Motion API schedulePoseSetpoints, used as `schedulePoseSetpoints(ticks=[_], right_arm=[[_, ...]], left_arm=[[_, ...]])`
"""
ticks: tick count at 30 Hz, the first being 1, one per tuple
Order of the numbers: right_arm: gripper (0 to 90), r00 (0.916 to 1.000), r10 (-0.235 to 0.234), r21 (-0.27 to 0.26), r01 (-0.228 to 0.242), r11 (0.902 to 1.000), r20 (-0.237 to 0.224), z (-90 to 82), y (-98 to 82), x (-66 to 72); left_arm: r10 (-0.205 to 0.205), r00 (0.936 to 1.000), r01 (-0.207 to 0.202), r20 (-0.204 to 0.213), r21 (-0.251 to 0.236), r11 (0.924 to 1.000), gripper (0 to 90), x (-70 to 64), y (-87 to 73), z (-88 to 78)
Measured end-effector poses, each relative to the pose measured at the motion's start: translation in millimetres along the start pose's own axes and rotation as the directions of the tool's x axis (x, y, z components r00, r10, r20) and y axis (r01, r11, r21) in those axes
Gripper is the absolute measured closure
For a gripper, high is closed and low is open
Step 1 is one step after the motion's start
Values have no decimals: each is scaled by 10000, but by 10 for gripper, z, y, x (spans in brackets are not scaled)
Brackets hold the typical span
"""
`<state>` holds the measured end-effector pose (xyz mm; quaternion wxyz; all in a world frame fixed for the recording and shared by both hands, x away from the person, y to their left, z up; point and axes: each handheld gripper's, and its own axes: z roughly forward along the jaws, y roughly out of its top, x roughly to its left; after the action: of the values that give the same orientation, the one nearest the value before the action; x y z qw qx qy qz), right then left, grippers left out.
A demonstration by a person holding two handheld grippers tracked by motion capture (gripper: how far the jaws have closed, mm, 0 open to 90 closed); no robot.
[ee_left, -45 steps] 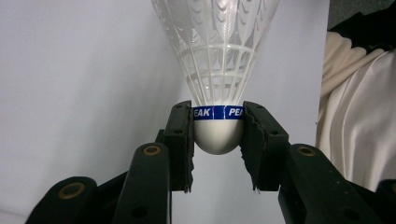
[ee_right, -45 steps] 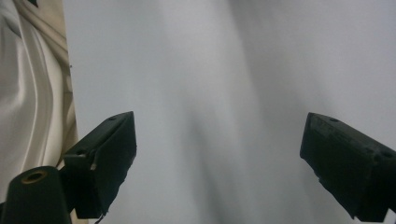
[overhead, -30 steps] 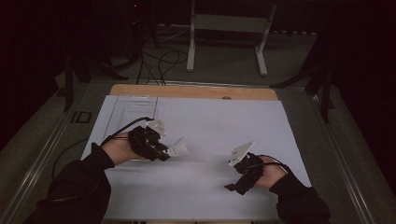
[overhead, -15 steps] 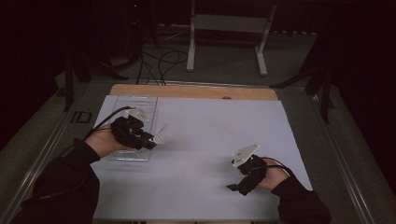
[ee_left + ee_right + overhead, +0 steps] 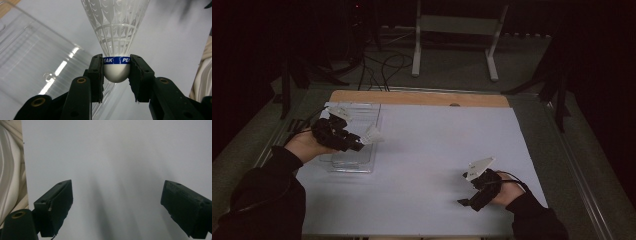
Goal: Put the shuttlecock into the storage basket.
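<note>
My left gripper (image 5: 116, 75) is shut on a white shuttlecock (image 5: 116, 30), its pads clamped on the round cork head with the blue band. In the high view that left gripper (image 5: 358, 144) hovers over the right side of a clear plastic box (image 5: 343, 160) at the table's left, the shuttlecock (image 5: 373, 134) pointing right. My right gripper (image 5: 117, 207) is open, jaws wide apart with bare white table sheet between them. From above, the right gripper (image 5: 468, 200) rests low near the front right of the white sheet (image 5: 437, 150).
The clear box (image 5: 32, 57) lies just left of the held shuttlecock in the left gripper view. A wooden strip (image 5: 422, 98) runs along the table's far edge. Beyond it stand a metal frame (image 5: 452, 35) and floor cables (image 5: 377, 65) in the dark.
My left hand has carried the shuttlecock leftward and away from me, from the open sheet to above the clear box. The right hand has stayed nearly still.
</note>
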<state>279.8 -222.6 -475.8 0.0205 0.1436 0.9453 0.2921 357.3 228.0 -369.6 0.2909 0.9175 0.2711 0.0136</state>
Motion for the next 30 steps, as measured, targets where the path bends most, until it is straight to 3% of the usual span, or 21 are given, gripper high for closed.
schedulePoseSetpoints(ticks=[7, 15, 20, 30], right_arm=[[107, 9999, 89, -163, -88, 9998, 77, 7, -67, 13], [107, 9999, 131, -334, -127, 9994, 91, 14, -119, 27], [107, 9997, 220, -414, -216, 9989, 83, 32, -161, 36], [108, 9995, 324, -556, -323, 9979, 7, 46, -223, 40]], left_arm=[[-642, 9976, 638, -254, -159, 9978, 659, 188, -176, -60], [-1277, 9895, 1262, -675, -258, 9917, 659, 321, -295, -121], [-1601, 9828, 1580, -919, -301, 9870, 659, 372, -349, -149], [-2178, 9632, 2172, -1577, -213, 9759, 659, 432, -413, -144]])
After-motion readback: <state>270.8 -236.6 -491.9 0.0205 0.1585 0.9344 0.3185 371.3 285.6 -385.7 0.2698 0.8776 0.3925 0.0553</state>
